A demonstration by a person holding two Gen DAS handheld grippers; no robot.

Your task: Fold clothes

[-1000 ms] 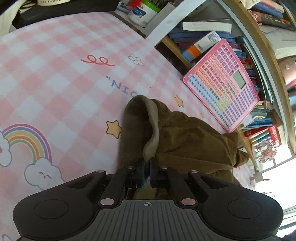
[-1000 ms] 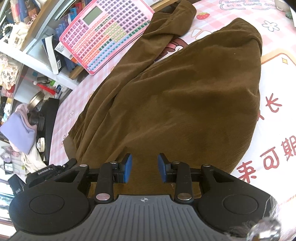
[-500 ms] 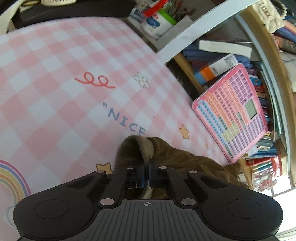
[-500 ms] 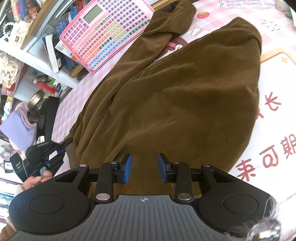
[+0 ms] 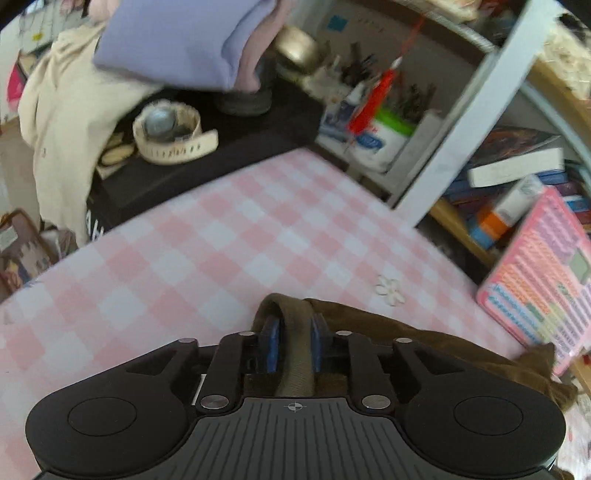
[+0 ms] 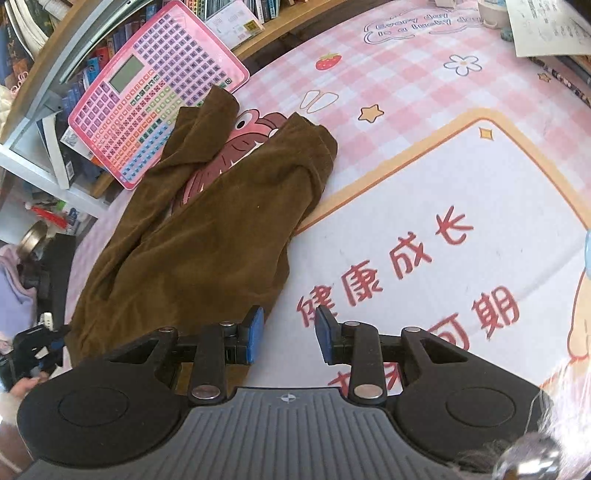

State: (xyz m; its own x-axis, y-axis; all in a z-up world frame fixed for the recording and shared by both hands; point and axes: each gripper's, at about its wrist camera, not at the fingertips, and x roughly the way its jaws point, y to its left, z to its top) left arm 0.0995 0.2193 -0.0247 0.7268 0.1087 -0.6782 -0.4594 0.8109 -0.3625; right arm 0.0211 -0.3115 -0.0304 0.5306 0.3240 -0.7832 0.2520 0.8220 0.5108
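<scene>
Brown corduroy trousers (image 6: pixel 207 236) lie lengthwise on the pink checked mat (image 6: pixel 406 92), legs toward the pink keyboard toy (image 6: pixel 147 114). In the left wrist view their beige-lined waistband (image 5: pixel 295 332) stands as a loop between the blue pads of my left gripper (image 5: pixel 294 341). Those jaws are opening, and the band sits loosely between them. My right gripper (image 6: pixel 290 334) is open and holds nothing. It hovers at the trousers' near right edge, with its left pad over the cloth and its right pad over the mat's white panel.
A black side table (image 5: pixel 221 162) past the mat's end carries a watch (image 5: pixel 170 129) and folded lilac cloth (image 5: pixel 184 40). Shelves of books (image 5: pixel 517 166) and a tissue pack (image 5: pixel 376 144) line the right side. A paper sheet (image 6: pixel 546 29) lies at the mat's far corner.
The left gripper's jaws have parted around the waistband, and its view has swung up toward the side table. The trousers were drawn out leftwards, and the right gripper now sits over the mat at their edge.
</scene>
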